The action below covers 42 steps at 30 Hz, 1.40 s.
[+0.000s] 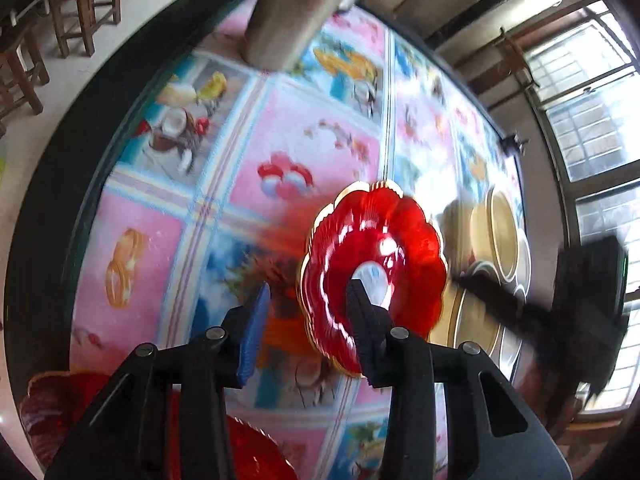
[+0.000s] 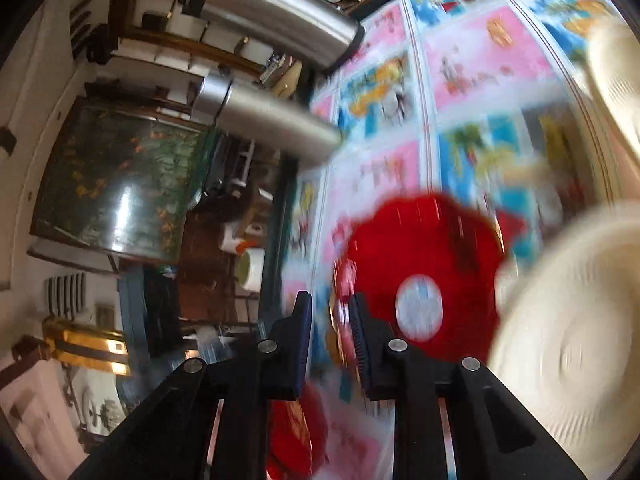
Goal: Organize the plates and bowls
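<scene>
Both wrist cameras look along their fingers, tilted, close above the patterned table (image 1: 312,140); both share the red plate (image 1: 372,272) (image 2: 424,264).

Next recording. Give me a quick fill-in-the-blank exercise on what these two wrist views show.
1. The scalloped plate ahead of the left gripper is coloured ____.
2. The left gripper's jaws stand ____, with nothing between them.
3. Two shiny ____ flasks stand on the patterned tablecloth.
4. The stacked bowls beside the plate are ____ in colour.

Missing words: red; open; metal; cream
</scene>
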Each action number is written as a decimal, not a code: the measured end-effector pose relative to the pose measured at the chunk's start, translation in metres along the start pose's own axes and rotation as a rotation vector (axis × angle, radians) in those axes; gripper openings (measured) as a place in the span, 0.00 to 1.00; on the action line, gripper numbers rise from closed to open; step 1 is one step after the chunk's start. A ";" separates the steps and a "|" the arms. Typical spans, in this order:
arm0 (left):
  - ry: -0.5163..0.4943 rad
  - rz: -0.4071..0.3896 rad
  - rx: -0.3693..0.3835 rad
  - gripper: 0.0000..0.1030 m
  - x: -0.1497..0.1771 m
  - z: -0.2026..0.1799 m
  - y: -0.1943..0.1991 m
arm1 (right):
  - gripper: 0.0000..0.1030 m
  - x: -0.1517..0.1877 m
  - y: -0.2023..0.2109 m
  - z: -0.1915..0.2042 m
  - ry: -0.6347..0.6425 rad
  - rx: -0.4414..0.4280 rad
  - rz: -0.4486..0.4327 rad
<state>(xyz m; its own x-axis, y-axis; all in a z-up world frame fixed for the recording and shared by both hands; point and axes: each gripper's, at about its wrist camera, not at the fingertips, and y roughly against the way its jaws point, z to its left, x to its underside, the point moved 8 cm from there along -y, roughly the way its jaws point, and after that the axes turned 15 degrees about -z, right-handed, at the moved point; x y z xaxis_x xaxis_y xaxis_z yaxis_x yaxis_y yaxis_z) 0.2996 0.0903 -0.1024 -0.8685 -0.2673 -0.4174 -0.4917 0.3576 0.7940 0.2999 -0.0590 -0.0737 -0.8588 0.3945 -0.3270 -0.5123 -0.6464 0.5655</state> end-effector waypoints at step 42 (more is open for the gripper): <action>0.007 -0.063 -0.092 0.08 0.033 0.005 -0.002 | 0.08 0.027 0.016 -0.046 -0.036 0.210 -0.207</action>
<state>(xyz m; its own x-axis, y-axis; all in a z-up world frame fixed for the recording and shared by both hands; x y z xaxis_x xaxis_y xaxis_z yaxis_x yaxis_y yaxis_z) 0.2714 0.0855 -0.1203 -0.8354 -0.2927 -0.4652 -0.5372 0.2561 0.8036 0.2682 -0.0885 -0.1080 -0.7332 0.5291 -0.4271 -0.6597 -0.4015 0.6353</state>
